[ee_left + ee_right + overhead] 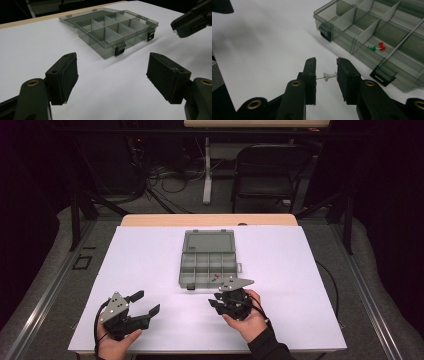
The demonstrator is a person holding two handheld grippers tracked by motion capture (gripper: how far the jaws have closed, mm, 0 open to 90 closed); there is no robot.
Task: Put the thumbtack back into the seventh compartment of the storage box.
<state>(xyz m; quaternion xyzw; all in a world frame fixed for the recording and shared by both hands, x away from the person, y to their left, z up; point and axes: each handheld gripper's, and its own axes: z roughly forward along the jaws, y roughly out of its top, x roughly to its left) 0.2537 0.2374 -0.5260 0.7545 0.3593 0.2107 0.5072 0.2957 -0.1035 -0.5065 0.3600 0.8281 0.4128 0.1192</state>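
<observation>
A smoky grey compartment box (207, 265) lay open near the middle of the white worktop (150, 270), its lid (209, 241) folded flat toward the far edge and two black latches on its near wall. In the right gripper view, a red pushpin (382, 46) and a green pushpin (372, 48) lay touching each other in one compartment of the near row, by the right-hand latch.

The right hand-held gripper (223, 300) sat just in front of the box's near right corner, held in the person's right hand (248, 320). Its jaws were closed most of the way on a white pushpin (330, 76), the head against one pad and the needle tip reaching the other, above the bare sheet.

The left hand-held gripper (145, 303) was well apart from the box, near the worktop's front left, with its jaws spread wide and nothing between them. In the left gripper view its pads (65, 75) framed the box (112, 31) ahead.
</observation>
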